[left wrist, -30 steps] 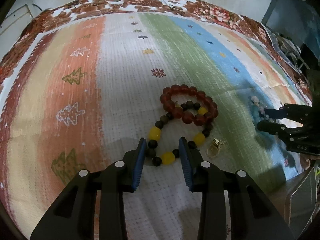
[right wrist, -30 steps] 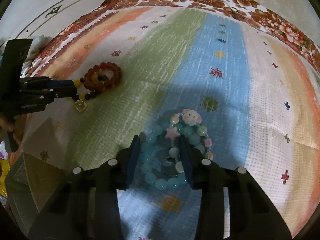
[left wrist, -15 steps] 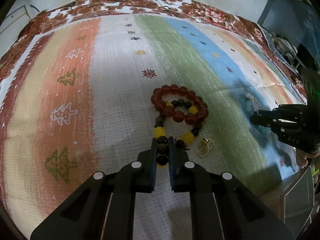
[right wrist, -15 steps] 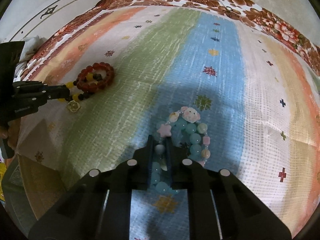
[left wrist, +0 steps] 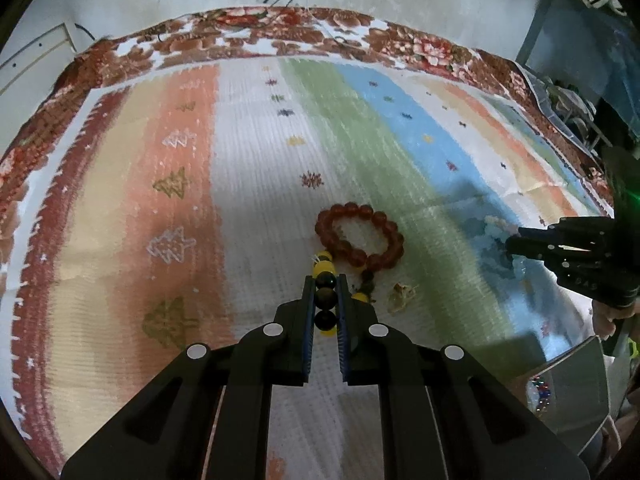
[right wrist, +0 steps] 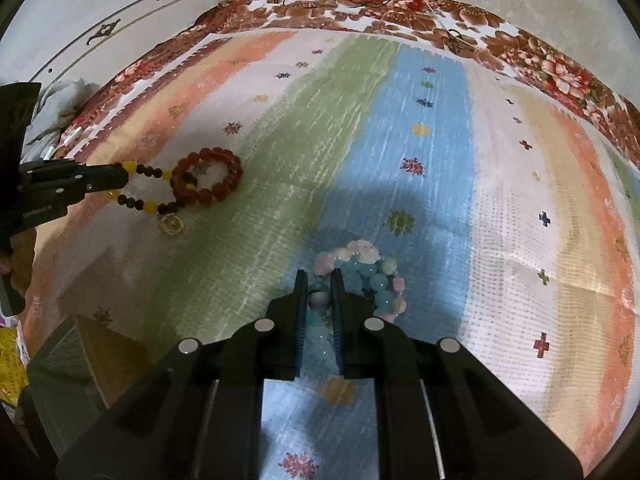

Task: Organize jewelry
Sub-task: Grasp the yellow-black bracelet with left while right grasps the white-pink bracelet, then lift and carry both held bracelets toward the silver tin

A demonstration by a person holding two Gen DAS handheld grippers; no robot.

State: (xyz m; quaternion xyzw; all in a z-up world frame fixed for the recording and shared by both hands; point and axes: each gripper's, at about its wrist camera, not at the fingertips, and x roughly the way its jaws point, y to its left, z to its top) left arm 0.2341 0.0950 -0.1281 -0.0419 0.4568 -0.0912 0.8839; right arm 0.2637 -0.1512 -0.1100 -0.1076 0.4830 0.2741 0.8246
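Altogether three bracelets (right wrist: pixel 206 182), one ring (left wrist: pixel 402 294), two clamped grippers (left wrist: pixel 325 304).

Open striped cloth (left wrist: pixel 248 208) lies beyond; red bracelet (left wrist: pixel 360 236) sits just ahead of the left gripper (left wrist: pixel 325 280).

— What carries the jewelry?
— A striped woven cloth (right wrist: pixel 420 184) with a red floral border, spread flat.
— And lying on it?
— In the right wrist view, a red bead bracelet (right wrist: pixel 208 180) at ten o'clock, a small gold trinket (right wrist: pixel 172 224) just below it, and a pastel bead bracelet (right wrist: pixel 372 276) near centre, on the blue stripe.
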